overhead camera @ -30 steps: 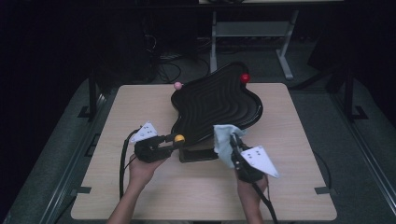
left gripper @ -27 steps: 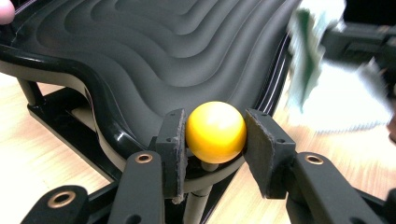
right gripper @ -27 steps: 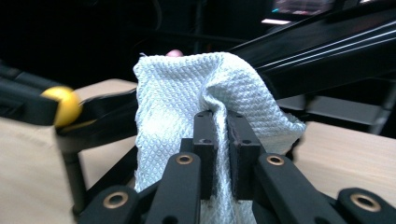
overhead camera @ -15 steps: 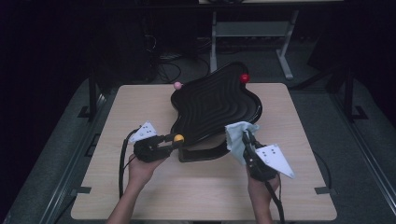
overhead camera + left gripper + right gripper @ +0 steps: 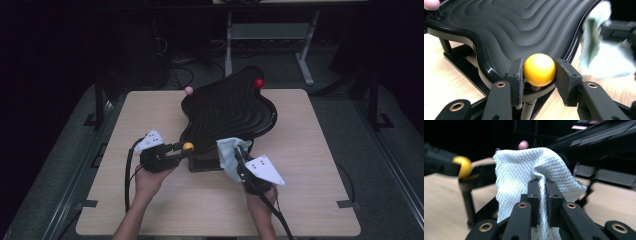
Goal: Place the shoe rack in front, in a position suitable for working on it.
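table spanning lower frame | black rippled tray at centre, tilted on stand | pale cloth at tray's lower edge, pinched tight in right gripper | yellow ball (tray's lower-left corner) clamped between left gripper pads

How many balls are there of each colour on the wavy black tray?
Yellow ball: 1
Red ball: 1
Pink ball: 1
Total: 3 balls around the wavy black tray
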{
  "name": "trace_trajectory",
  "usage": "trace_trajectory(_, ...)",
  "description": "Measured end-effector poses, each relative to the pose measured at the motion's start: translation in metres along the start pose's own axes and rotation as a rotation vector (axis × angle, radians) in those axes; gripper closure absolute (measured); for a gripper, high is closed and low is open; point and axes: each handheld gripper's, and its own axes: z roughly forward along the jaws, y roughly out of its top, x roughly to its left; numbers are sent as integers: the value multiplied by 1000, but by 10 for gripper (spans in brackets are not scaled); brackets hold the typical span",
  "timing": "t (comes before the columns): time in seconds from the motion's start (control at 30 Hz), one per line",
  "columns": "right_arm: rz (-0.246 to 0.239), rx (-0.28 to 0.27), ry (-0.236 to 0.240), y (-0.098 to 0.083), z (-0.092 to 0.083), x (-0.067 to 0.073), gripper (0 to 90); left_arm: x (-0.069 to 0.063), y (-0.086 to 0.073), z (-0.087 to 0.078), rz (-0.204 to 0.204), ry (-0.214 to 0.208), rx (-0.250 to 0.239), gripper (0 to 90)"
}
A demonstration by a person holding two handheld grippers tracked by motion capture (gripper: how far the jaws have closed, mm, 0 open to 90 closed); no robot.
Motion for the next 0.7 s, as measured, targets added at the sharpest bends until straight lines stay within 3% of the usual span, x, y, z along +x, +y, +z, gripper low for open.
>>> trace_trajectory(0.1, 17, 78, 30, -16, 15, 0, 833, -2, 1, 0, 2, 13, -4, 592)
trace_trajectory(0.13, 17, 78, 30, -16, 15, 0, 833, -2, 1, 0, 2, 13, -4, 587)
trace_trajectory(0.23, 34, 202, 23, -32, 34, -13, 833, -4, 2, 1, 0, 25, -17, 534)
trace_trajectory(0.37, 58, 217, 24, -36, 34, -18, 833, -7, 2, 4, 11, 50, -8, 533)
trace_trajectory(0.47, 62, 223, 28, -38, 31, -20, 833, -10, 1, 6, 36, 62, 5, 601)
trace_trajectory(0.7, 56, 229, 30, -41, 21, -26, 833, -10, 2, 5, 72, -4, 24, 606)
